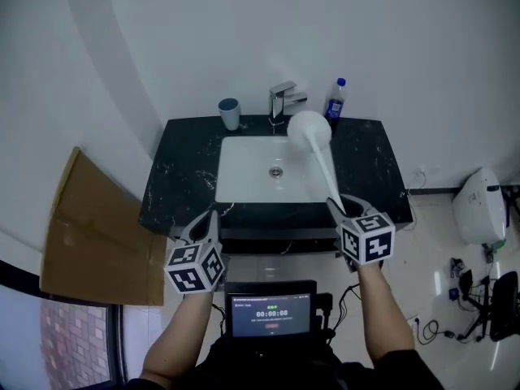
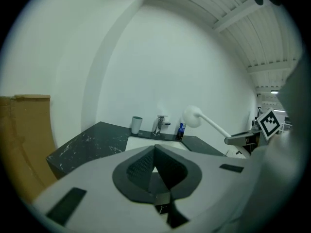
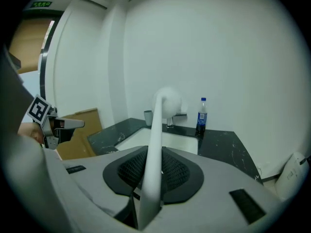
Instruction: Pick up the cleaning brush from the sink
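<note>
Already holding the cleaning brush (image 1: 322, 167) up out of the sink (image 1: 244, 169), with the round white head raised over the basin's back edge near the tap (image 1: 282, 100) and the long handle slanting down toward the person; apparently finishing the pick-up, with little left beyond carrying it clear. Pinching the lower end of that handle between the pads of the right gripper (image 1: 340, 205), reaching forward and pointing slightly downward over the front edge of the counter (image 1: 187, 169). Holding the left gripper (image 1: 210, 216) level beside it at the counter's front left, pads pressed together on nothing, taking no part.
</note>
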`<state>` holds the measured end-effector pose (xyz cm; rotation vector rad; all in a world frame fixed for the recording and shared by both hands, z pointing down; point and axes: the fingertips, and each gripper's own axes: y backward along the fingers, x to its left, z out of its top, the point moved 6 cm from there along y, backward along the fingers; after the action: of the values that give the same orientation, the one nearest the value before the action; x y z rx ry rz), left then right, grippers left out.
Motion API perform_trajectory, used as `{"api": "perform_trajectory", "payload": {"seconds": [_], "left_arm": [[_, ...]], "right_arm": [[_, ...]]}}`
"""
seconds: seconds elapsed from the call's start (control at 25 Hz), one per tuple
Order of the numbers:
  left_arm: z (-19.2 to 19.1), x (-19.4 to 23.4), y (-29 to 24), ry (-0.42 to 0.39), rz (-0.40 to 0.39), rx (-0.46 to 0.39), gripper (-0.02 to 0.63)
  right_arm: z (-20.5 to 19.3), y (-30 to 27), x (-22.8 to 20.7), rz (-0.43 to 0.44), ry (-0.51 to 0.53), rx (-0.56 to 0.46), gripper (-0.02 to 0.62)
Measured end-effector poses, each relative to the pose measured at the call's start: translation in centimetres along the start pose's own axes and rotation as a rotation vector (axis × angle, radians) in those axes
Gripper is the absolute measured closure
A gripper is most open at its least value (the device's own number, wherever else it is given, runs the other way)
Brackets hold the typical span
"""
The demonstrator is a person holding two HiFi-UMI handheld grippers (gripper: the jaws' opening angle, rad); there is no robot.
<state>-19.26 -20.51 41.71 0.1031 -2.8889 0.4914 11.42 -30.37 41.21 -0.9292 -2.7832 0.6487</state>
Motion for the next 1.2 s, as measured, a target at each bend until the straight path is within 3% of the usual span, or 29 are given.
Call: {"api": "perform_trajectory", "payload": {"seconds": [0.12, 0.28, 0.48, 0.96, 1.2], "left_arm": [[-0.1, 0.0, 1.9, -0.07, -0.009, -0.018, 0.606], [-0.7, -0.2, 3.8, -0.131, -0.054, -0.024, 0.606], [-3.2, -2.6, 5.8, -0.094, -0.096, 0.0, 0.606], [-6.4, -16.0, 8.3, -0.112, -0.056, 0.011, 0.606], [-7.0, -17.2, 10.1, -0.089, -0.053, 0.032, 0.606]], "right_arm": [[-0.1, 1.7, 2.1, -0.011, 0.087, -0.021, 0.523], [-0.7, 4.0, 4.8, 0.011, 0.026, -0.082, 0.523], [-2.0, 7.4, 5.9, 0.002, 0.009, -0.136, 0.523], [-3.1, 17.3, -0.6, 0.099, 0.052, -0.309, 0.523], [-3.3, 19.8, -1.9, 0.075, 0.02, -0.35, 0.523]]}}
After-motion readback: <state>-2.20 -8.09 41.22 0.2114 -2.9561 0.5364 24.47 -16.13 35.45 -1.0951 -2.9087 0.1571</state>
